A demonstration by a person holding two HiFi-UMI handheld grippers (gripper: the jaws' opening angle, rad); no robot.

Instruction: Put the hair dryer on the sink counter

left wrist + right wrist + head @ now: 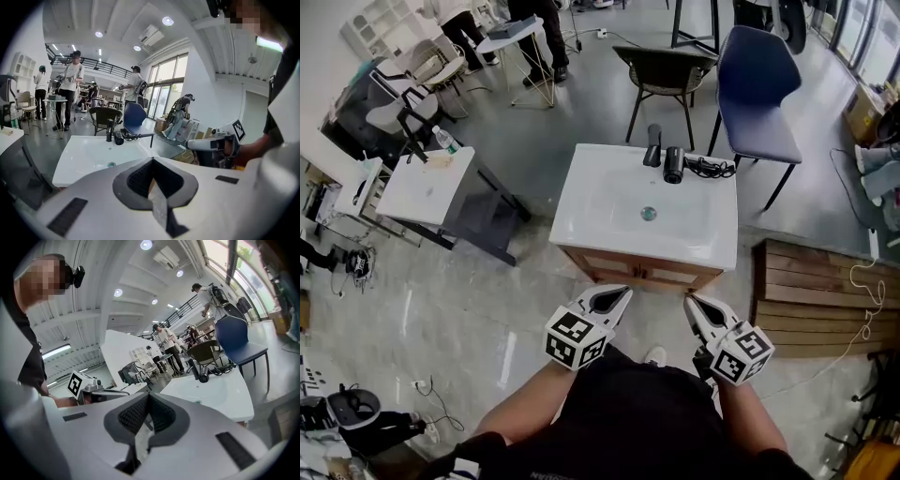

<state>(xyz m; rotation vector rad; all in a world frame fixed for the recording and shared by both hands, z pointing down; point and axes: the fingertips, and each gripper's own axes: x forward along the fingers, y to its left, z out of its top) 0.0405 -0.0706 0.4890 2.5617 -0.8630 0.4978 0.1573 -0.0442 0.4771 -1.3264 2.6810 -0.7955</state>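
Observation:
The black hair dryer [674,165] lies at the back of the white sink counter [591,220], right of the black faucet [652,146], its cord [711,169] trailing right. In the gripper views the hair dryer [118,138] [203,376] shows far ahead on the sink counter [84,161] [229,397]. My left gripper [622,293] [152,161] and right gripper [692,301] [149,395] hover side by side in front of the counter's near edge, well short of the dryer. Both are shut, with nothing between their jaws.
A blue chair [756,82] and a brown chair [662,67] stand behind the sink. A small white table [424,186] with a bottle [443,140] is to the left, a wooden pallet [817,296] to the right. People stand far back.

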